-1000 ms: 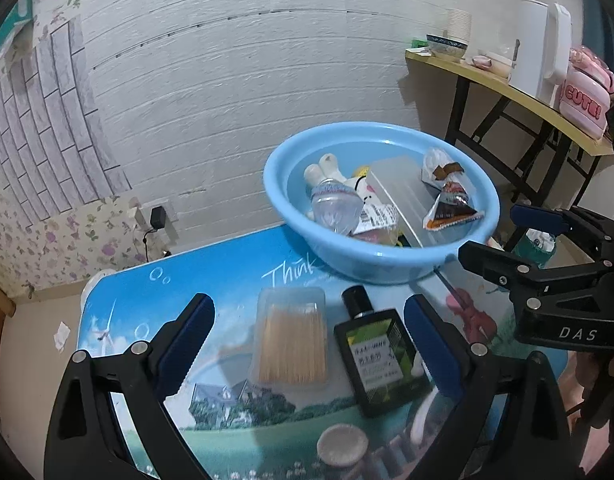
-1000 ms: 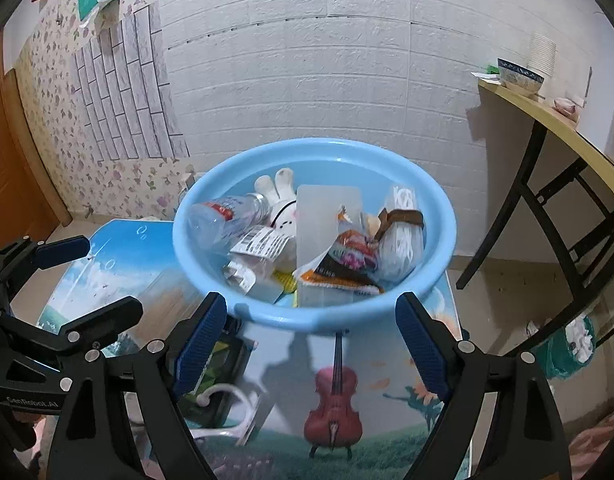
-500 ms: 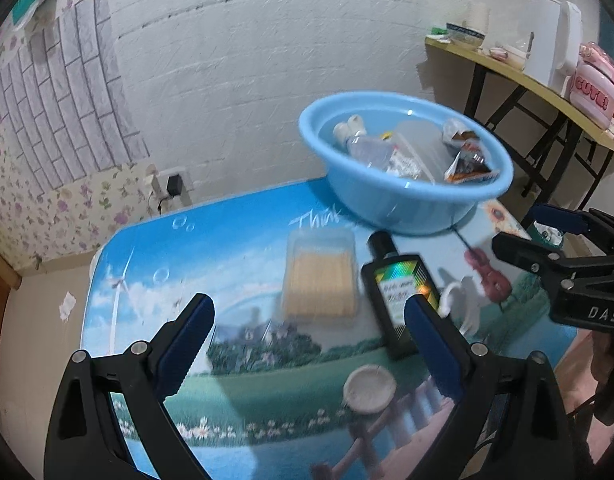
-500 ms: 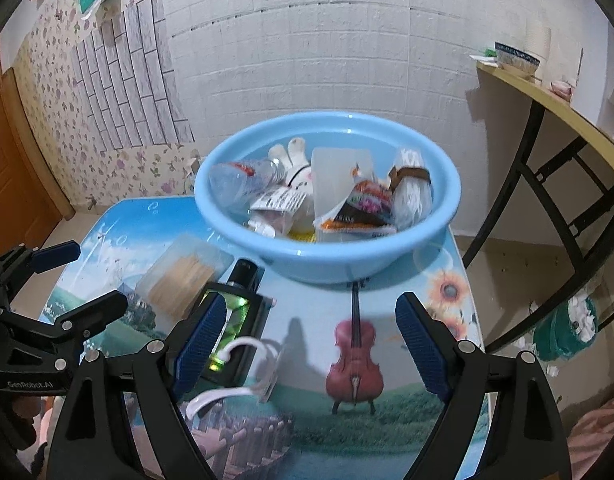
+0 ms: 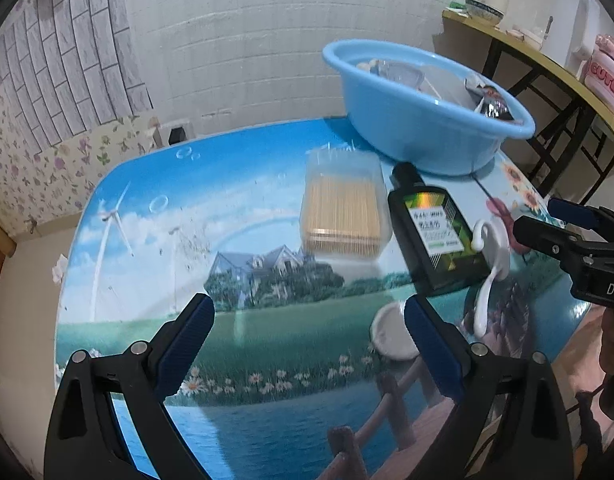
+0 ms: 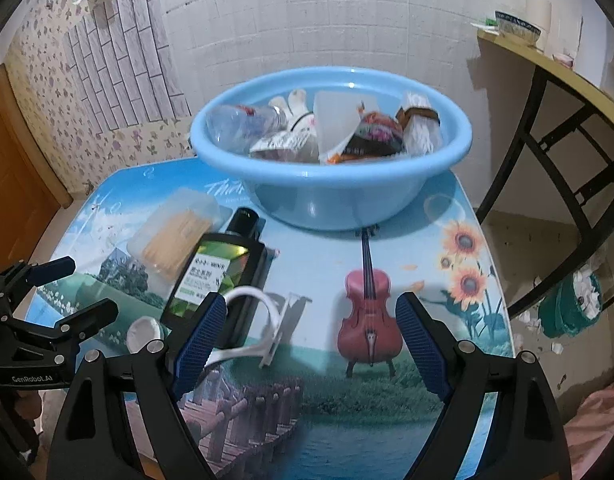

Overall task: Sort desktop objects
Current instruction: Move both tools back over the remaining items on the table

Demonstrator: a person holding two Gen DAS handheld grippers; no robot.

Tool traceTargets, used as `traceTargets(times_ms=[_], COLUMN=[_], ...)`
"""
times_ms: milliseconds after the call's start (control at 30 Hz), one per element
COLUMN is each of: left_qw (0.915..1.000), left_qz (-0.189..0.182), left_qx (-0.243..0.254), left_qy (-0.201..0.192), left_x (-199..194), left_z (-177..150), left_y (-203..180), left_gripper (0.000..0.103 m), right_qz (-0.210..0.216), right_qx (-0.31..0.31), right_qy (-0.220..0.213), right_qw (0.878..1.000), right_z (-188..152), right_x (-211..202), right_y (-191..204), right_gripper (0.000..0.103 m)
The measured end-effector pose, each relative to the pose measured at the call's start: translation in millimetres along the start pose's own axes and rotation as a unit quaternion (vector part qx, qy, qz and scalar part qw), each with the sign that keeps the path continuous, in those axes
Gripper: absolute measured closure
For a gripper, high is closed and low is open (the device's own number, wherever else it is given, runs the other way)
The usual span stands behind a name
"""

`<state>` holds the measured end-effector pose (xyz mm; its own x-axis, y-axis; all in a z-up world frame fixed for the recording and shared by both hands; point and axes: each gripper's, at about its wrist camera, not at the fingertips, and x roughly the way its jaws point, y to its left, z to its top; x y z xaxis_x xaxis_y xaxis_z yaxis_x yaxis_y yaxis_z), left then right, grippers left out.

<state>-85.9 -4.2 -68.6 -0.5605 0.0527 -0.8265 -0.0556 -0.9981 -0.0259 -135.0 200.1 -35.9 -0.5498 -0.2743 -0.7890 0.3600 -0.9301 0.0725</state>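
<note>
While both tongs hang spread and empty above the near edge of the table [image 6: 427, 240], nothing is yet grasped.

Left gripper [image 5: 309, 344]: jaws released, nothing between the pads. Just ahead of its right-hand finger, a small white cap [image 5: 393, 338]. Further ahead, a clear box of toothpicks [image 5: 343, 212], lying flat. Beside that box, toward the other tongs, a dark flat bottle [image 5: 433, 232], cap pointing away.

Right gripper [image 6: 311, 340]: jaws released, empty. At its left-hand finger, a white plastic hook [image 6: 263, 320], touching the bottle's near end. Beyond all of these, at the far side of the table, a blue basin [image 6: 331, 168] already holding a clear bottle, a plush toy, a lidded box and snack packets.

Step in hand, as judged: approach to a loose item for transfer to the basin. Recommended handling: each gripper takes its nearest item; the hook is thin and lies against the bottle, so pads should straddle its loop squarely. Box and bottle want a grip across the narrow width, lifted clear of the basin rim before release.
</note>
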Motion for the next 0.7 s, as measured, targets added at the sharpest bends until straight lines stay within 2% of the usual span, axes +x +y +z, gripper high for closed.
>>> traceTargets(times_ms=[300, 433, 700], left_qw=[0.9996, 0.9992, 0.9988], left_qz=[-0.023, -0.034, -0.03], left_qx=[-0.005, 0.008, 0.031], left_qy=[0.016, 0.02, 0.022], left_x=[7, 10, 17], left_z=[-14, -17, -20], left_y=[-1, -10, -24], left_gripper=[0.007, 0.007, 0.007], right_qz=[0.012, 0.015, 0.03], right_qx=[-0.015, -0.012, -0.003], right_qy=[0.022, 0.033, 0.023], right_qw=[1.0, 0.999, 0.999], right_z=[-22, -27, -24], right_x=[10, 16, 16], right_y=[8, 8, 7], right_gripper=[0.02, 0.02, 0.02])
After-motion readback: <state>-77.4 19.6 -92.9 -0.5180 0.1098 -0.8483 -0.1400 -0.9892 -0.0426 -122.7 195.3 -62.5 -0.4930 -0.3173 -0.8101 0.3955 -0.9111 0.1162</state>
